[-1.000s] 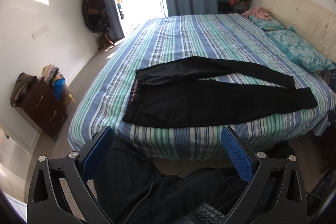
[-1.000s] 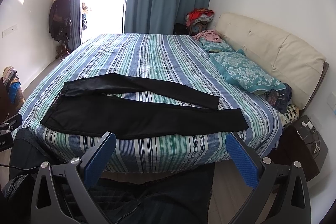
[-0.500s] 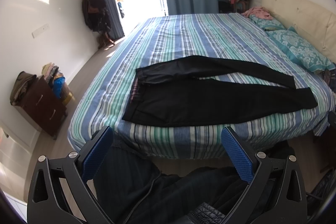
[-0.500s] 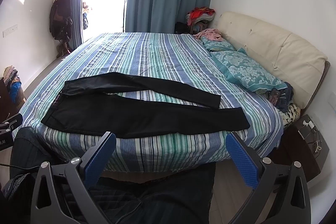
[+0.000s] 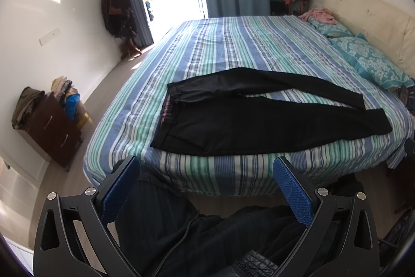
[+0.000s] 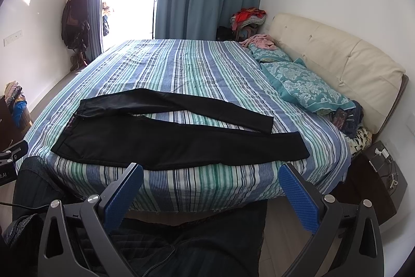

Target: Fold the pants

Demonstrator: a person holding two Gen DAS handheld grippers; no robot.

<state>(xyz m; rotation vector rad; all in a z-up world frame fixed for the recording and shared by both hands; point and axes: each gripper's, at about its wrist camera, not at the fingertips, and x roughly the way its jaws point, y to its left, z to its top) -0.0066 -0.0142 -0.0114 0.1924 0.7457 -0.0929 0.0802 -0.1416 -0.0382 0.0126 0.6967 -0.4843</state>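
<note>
Bed point(image 5: 233, 48), striped blue-teal-white cover. Black pants point(image 5: 259, 121) flat near its front edge, legs splayed in V, matte fabric. Left claw point(image 5: 206, 188) and right claw point(image 6: 211, 195) wide open, empty, blue ribbed pads.

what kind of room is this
A lived-in bedroom: a bed with a striped cover and cream headboard, teal pillows, and black pants laid flat on it.

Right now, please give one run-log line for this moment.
pants: flat on bed, unfolded | left gripper: open, empty | right gripper: open, empty
</note>
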